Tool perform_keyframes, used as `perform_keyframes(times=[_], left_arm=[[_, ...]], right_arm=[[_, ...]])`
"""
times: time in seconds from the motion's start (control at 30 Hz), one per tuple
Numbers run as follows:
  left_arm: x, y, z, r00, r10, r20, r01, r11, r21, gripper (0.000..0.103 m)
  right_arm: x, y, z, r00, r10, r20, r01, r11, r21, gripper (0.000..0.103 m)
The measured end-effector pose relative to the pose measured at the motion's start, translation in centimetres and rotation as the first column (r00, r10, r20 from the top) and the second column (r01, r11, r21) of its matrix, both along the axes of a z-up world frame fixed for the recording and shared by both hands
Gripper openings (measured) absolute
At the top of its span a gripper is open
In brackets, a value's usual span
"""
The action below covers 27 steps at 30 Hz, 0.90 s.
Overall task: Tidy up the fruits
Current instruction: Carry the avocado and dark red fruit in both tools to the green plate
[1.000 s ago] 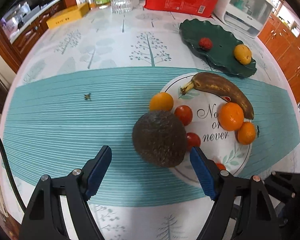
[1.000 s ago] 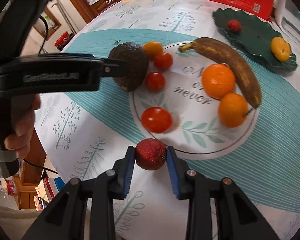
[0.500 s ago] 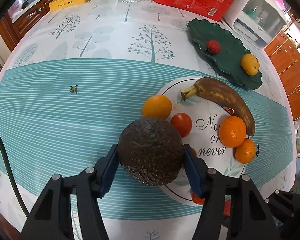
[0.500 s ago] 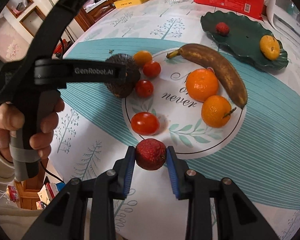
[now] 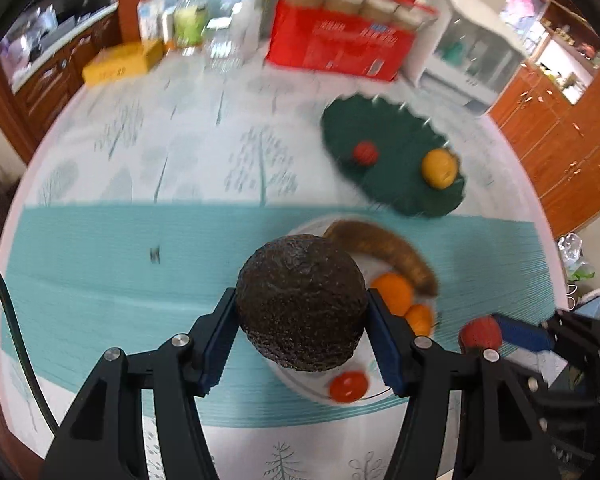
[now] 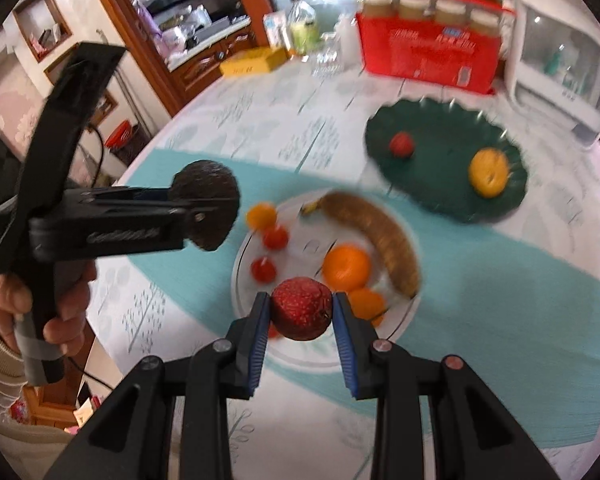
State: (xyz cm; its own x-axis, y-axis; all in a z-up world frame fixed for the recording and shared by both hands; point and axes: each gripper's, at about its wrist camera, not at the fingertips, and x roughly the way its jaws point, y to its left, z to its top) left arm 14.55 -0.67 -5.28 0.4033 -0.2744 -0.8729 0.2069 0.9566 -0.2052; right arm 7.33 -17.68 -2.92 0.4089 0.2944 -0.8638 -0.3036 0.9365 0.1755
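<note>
My left gripper (image 5: 302, 328) is shut on a dark avocado (image 5: 300, 300) and holds it above the white plate (image 5: 300, 380); the avocado also shows in the right wrist view (image 6: 206, 200). My right gripper (image 6: 300, 316) is shut on a red lychee (image 6: 302, 312), lifted over the plate's near edge (image 6: 244, 320); the lychee also shows in the left wrist view (image 5: 480, 332). The plate holds a brown banana (image 6: 372, 232), oranges (image 6: 346, 266) and tomatoes (image 6: 275, 236). A green leaf-shaped dish (image 6: 440, 184) behind it holds a red lychee (image 6: 402, 144) and a yellow fruit (image 6: 488, 172).
A red box (image 6: 428, 52), a white appliance (image 6: 560, 68), a yellow box (image 6: 252, 62), bottles and a glass (image 6: 328, 56) stand at the table's far edge. Wooden cabinets (image 5: 560, 132) are to the right. The cloth has a teal band (image 5: 100, 260).
My left gripper closed on the avocado and lifted it off the table. My right gripper rose with the lychee and moved forward over the plate. Both views are blurred by motion.
</note>
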Motion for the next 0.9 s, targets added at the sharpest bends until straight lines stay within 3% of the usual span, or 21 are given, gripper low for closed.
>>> perform_keyframes(times=[0.27, 0.57, 0.73, 0.9], left_arm=[[2.7, -1.6, 6.1, 0.993, -0.077, 0.086, 0.076, 0.997, 0.017, 0.06], [8.6, -5.8, 10.0, 0.972, -0.149, 0.184, 0.133, 0.986, 0.096, 0.06], [12.9, -8.8, 9.6, 0.961, -0.175, 0.212, 0.152, 0.981, 0.122, 0.06], [17.3, -11.4, 6.6, 0.966, -0.184, 0.183, 0.162, 0.978, 0.131, 0.06]], right_arm=[[3.3, -3.1, 4.9, 0.993, -0.07, 0.099, 0.073, 0.997, -0.021, 0.031], [9.9, -6.2, 9.0, 0.966, -0.17, 0.195, 0.184, 0.981, -0.055, 0.031], [14.0, -8.0, 8.3, 0.951, -0.245, 0.188, 0.256, 0.966, -0.035, 0.031], [18.8, -10.2, 4.2, 0.935, -0.342, 0.095, 0.344, 0.939, -0.01, 0.031]])
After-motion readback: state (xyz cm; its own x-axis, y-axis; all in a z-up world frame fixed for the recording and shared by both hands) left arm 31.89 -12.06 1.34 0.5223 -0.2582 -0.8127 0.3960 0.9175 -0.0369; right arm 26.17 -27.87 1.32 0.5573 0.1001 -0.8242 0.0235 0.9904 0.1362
